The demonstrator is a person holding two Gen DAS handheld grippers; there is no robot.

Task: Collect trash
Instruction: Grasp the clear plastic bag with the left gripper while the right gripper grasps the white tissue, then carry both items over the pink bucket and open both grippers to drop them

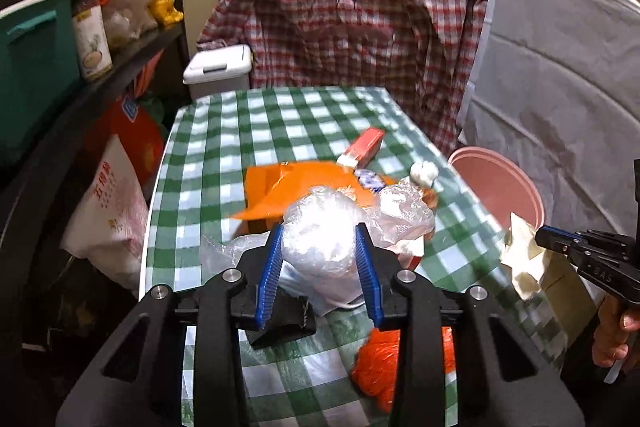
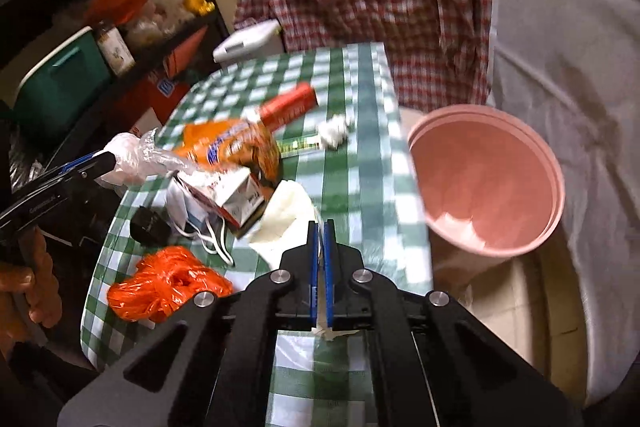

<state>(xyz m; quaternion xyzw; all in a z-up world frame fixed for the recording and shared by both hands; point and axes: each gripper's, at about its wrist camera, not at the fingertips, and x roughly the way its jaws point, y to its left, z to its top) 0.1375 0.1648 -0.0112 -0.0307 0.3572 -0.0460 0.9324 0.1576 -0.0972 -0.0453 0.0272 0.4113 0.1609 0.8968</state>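
Over a table (image 1: 224, 131) covered in green-and-white check, we work 2 tools at once. Our left tool (image 1: 319, 239) grips a crumpled clear plastic bag (image 1: 320, 227), its blue pads (image 1: 271, 259) pressed against both sides of the bundle, which sits above the clutter at the near end of the table. Our right tool (image 2: 320, 227) is clenched on a pale, creased sheet of paper (image 2: 286, 215); in the left wrist view that same paper (image 1: 522, 259) hangs from its tip at the table's right edge, next to a pink bucket (image 1: 500, 187) standing just beside the table on the floor (its mouth open and facing up).

Still lying on the cloth: an orange snack bag (image 2: 236, 143), a small white-and-red carton (image 2: 236, 199), a red box (image 2: 290, 105) farther back, a crumpled white wad (image 2: 334, 131) near it, a bunched orange plastic bag (image 2: 168, 283) at the near edge, and a black object (image 2: 148, 223) next to some white cords.

A red plaid shirt (image 1: 340, 7) hangs behind the table, a white lidded bin (image 1: 218, 69) stands at its far left corner, and dark shelving (image 1: 132, 43) crowded with goods lines the left side.
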